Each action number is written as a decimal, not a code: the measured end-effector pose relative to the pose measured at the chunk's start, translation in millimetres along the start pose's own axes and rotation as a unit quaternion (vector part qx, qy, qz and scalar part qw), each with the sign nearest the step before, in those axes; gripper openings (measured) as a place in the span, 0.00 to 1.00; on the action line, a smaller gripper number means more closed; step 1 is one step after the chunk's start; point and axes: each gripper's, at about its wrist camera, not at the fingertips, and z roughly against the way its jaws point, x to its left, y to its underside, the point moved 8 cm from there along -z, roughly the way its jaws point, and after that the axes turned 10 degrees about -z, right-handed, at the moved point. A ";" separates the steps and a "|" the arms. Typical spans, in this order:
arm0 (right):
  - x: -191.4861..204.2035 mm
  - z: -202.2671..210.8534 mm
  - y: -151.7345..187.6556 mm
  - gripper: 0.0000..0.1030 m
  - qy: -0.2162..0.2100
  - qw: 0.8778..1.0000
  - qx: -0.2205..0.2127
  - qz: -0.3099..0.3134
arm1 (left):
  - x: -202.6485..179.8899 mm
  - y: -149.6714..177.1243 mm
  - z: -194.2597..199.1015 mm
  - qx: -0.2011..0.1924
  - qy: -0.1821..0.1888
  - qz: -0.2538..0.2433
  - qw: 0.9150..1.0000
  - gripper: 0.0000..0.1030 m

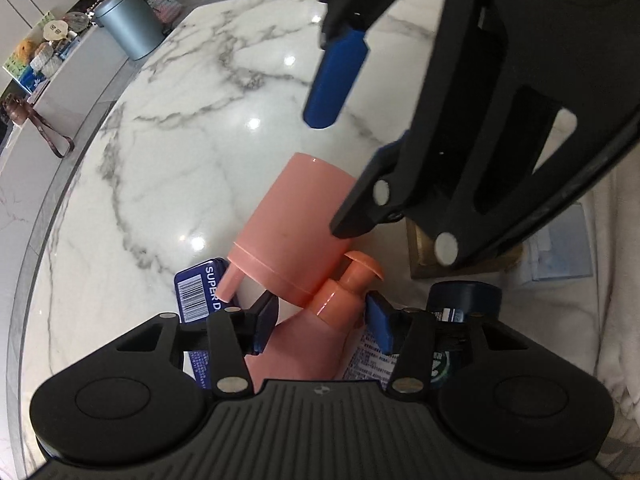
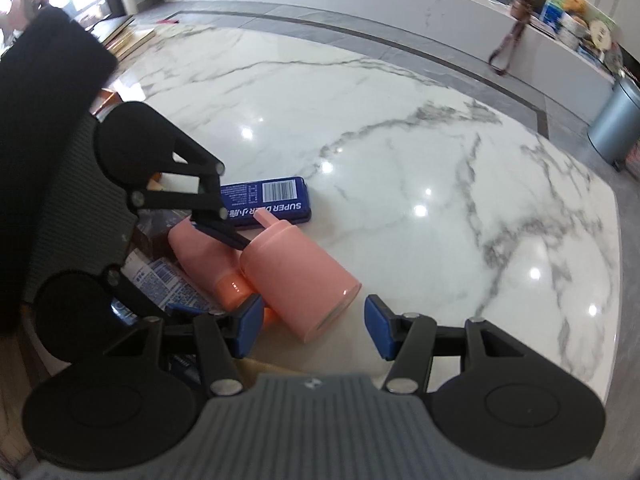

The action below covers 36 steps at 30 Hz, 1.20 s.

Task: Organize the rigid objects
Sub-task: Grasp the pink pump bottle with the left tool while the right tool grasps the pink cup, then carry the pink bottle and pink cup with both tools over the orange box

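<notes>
The pink plastic pump bottle point(image 1: 304, 336) lies on its side on the glossy white marble desk point(image 1: 168, 152), and its orange collar sits between the pads of the left tongs point(image 1: 322, 320). These stand apart around the neck — whether the pads already press on it I cannot tell. The smooth, round neck could roll or squirt out of a partial pinch.

The loose salmon-pink cylindrical cap with a spout point(image 2: 296, 272) leans against that bottle, its open rim toward the right tongs point(image 2: 314, 326). Their jaws are apart, the rim lying between the pads without contact. The cap is a thin-walled, slick shell, so a squeeze near the rim could make it slip out or skid across the polished stone.

Just beyond the bottle lies a flat dark-blue rectangular box with a barcode point(image 2: 266, 200), hard-edged and matte. A nudged cap could knock against it.
</notes>
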 end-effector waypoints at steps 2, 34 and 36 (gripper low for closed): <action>0.8 -3.0 -4.8 0.56 -0.006 1.000 0.004 0.011 | 2.3 0.3 0.7 -0.003 0.001 0.011 1.000 0.50; -54.7 -31.2 -17.2 0.55 0.000 0.994 0.058 -0.094 | 66.9 -2.1 -12.3 0.005 -0.027 0.149 0.989 0.36; -56.1 -17.4 -9.6 0.55 0.002 0.992 0.040 -0.119 | 69.4 -2.3 -4.3 -0.006 -0.032 0.166 0.986 0.33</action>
